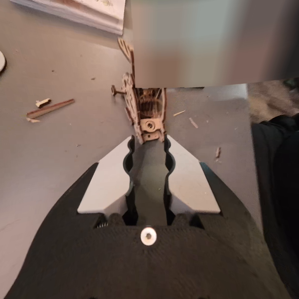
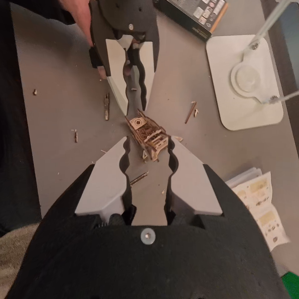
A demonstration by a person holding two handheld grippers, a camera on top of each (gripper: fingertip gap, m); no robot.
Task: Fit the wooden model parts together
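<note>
A small laser-cut wooden model [image 2: 147,135] lies on the grey table [image 2: 64,97] between my two grippers. My right gripper [image 2: 148,140] is open around its near end. The model sits close against the right finger [image 2: 171,145], with a clear gap to the left finger [image 2: 126,145]. My left gripper [image 2: 135,110] comes in from the far side, open, its tips just short of the model's other end. In the left wrist view the model [image 1: 149,126] stands right at the tips of my open left gripper [image 1: 149,139]. A blurred patch hides its far part.
Loose wooden sticks and scraps lie around [image 2: 191,112] [image 2: 106,105] [image 1: 50,108]. A white stand base [image 2: 246,80] and a dark box [image 2: 199,17] are at the far right. Instruction sheets [image 2: 258,207] lie at the right. A hand [image 2: 84,21] holds the left gripper. About 10 cm separates my left fingertips from my right.
</note>
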